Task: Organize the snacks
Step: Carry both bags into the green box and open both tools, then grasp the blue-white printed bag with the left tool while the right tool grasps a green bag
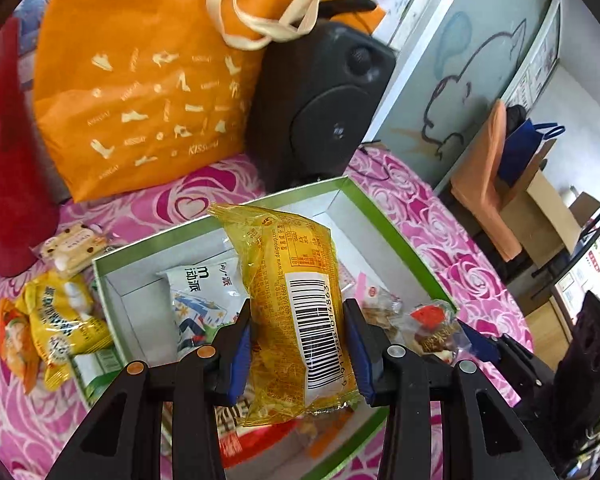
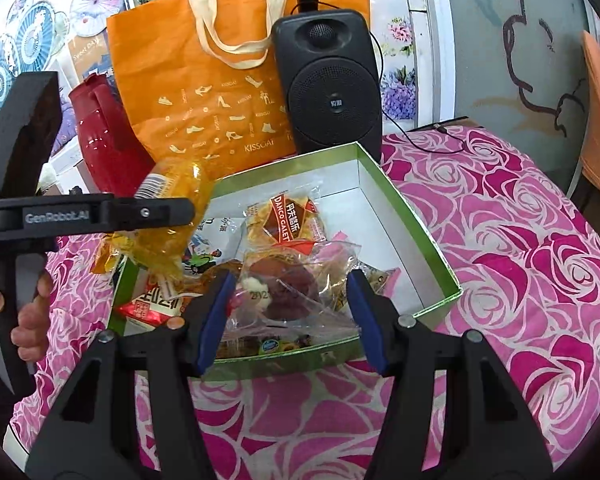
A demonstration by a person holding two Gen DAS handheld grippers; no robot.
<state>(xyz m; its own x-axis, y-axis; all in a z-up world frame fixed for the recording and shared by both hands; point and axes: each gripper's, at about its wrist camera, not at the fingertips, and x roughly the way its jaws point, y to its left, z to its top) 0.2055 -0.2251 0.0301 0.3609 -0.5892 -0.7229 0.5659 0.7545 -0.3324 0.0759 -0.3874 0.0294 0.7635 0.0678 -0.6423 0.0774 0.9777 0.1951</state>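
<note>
The left claw (image 1: 298, 344) was clenched on a yellow snack packet (image 1: 296, 304), its blue pads pressing both flanks of the wrapper just beside the barcode, and the packet stood up between them, lifted over the green-edged box (image 1: 400, 236) on the bench (image 1: 460, 240) with its pink rose cloth. Seen from the right wrist camera, that same packet (image 2: 168, 216) hung above the box's left rim (image 2: 420, 224), pinched by the left claw (image 2: 156, 212), and a hand (image 2: 28, 312) showed at the left edge on the tool's grip. The right claw (image 2: 290, 312) hovered at the near wall of the box with its jaws spread wide, and a clear-wrapped brown pastry (image 2: 288, 288) lay in the box between the pads; whether either pad touched the wrapper could not be told. Further inside lay an orange-labelled cake packet (image 2: 288, 216) and a white-and-blue packet (image 1: 204, 292). Outside the box, to its left, more snacks waited on the cloth: a yellow bag (image 1: 60, 312) and a small biscuit pack (image 1: 74, 248). Behind the box stood an orange tote bag (image 2: 220, 92), a black speaker (image 2: 328, 84) and a red jug (image 2: 104, 136).
</note>
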